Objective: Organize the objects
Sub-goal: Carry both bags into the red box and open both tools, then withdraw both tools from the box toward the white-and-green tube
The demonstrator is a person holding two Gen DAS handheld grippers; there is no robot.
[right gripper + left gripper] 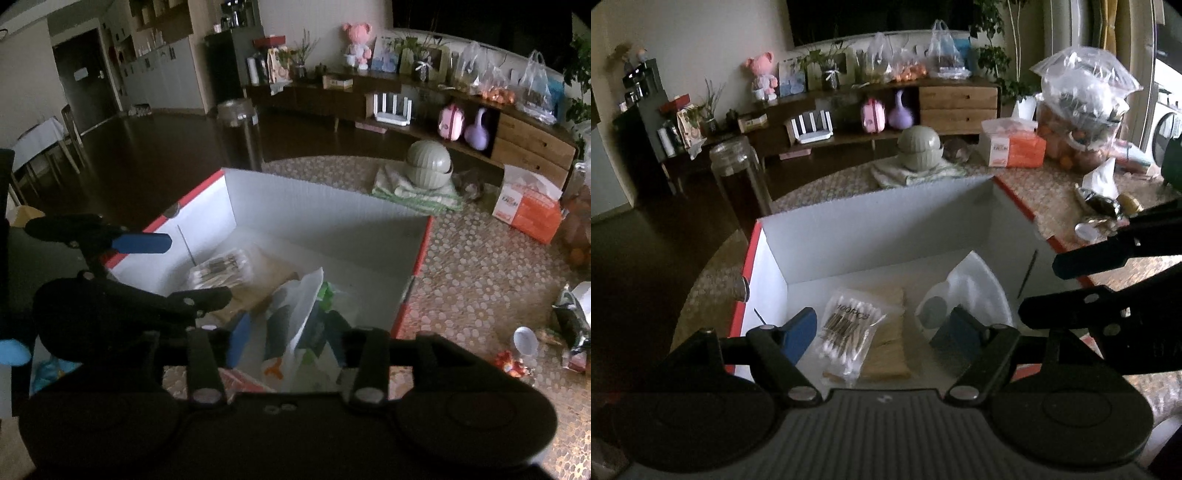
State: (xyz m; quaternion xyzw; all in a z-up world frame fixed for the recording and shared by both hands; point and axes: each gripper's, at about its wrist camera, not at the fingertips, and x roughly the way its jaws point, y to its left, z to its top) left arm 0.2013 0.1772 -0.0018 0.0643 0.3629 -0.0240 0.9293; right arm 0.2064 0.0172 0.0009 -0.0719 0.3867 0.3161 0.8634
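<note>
A red-edged box with white inner walls [886, 229] sits on the patterned table. Inside it lie a clear bag of cotton swabs [849, 328] on a tan packet [886, 354], and a white pouch [971, 291]. My left gripper [882, 328] is open and empty, its fingers hanging inside the box on either side of the swab bag. My right gripper [288, 339] hangs over the box's near side [332, 221], open around a white and green pouch [303, 314] standing between its fingers. The swab bag also shows in the right wrist view [221, 269].
On the table behind the box are a green lidded bowl on a folded cloth [919, 147], an orange tissue box [1015, 147] and a plastic bag of goods [1082, 110]. Small wrapped items and a cup [524, 339] lie to the right. A sideboard [956, 103] stands beyond.
</note>
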